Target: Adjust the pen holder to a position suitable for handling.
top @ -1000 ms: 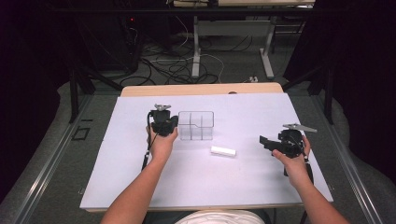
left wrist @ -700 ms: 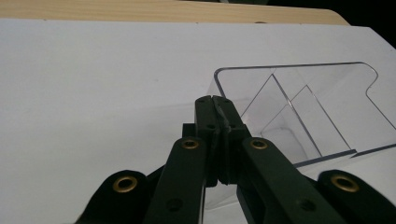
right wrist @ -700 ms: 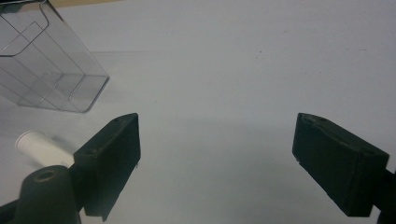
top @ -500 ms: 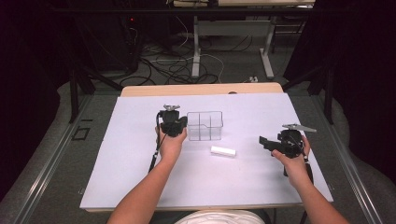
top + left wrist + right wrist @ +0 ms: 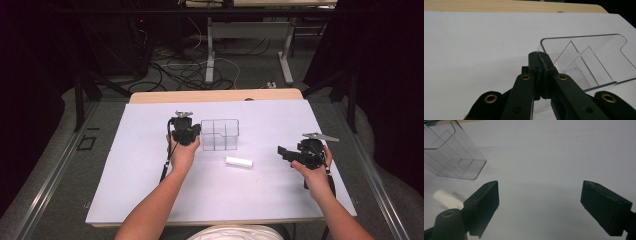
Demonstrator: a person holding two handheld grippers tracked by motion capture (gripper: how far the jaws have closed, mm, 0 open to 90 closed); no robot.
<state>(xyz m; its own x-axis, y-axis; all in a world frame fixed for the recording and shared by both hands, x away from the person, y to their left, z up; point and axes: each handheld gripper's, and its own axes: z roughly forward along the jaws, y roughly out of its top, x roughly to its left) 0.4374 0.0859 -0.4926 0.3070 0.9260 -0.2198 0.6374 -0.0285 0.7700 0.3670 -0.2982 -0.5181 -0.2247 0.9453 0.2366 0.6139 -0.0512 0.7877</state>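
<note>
High view: a clear plastic organiser (image 5: 220, 134) stands upright on the white table (image 5: 150, 190), near its middle and toward the far side. It is a see-through rectangular box, open at the top, split by thin clear walls into several compartments. The left gripper (image 5: 186, 134) sits just beside the box's left wall; in the left gripper view its jaws are pressed together at the near rim of the organiser (image 5: 584, 60), and whether they pinch that wall cannot be told. A small white cylinder (image 5: 239, 162) lies on its side in front of the box. The right gripper (image 5: 284, 151) is well apart on the right, jaws spread with nothing between them.
</note>
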